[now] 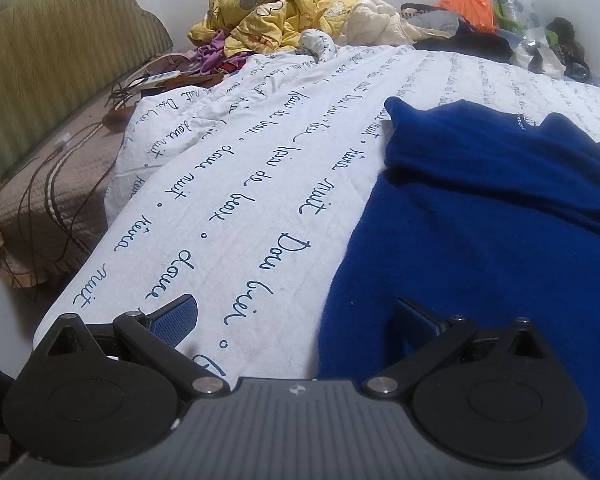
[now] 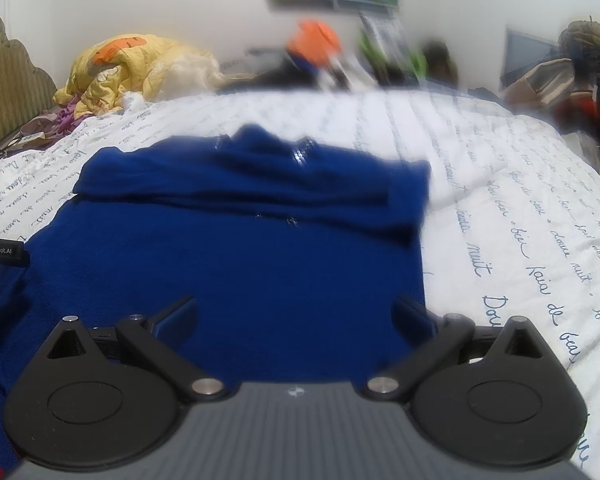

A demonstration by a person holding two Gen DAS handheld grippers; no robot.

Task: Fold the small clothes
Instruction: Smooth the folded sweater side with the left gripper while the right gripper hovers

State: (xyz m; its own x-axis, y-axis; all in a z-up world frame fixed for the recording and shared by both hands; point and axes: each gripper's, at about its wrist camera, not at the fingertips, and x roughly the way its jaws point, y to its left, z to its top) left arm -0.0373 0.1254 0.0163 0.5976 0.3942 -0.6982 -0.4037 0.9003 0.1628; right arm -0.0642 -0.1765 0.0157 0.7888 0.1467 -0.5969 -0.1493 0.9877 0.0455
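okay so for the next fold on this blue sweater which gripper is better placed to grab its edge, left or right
Probably the right. The right gripper is open, squarely over the blue sweater, near its right edge. The left gripper is open too but straddles the sweater's left edge, half over the printed white quilt.

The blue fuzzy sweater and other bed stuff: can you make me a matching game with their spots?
Things:
1. blue fleece sweater
2. yellow cartoon quilt
3. orange plastic bag
4. left claw

Places:
A. far wall, right side
B. open, over the sweater's left edge
C. spread flat on the white lettered bedspread
D. bunched by the headboard

Pairs: 1-C, 2-D, 3-A, 4-B
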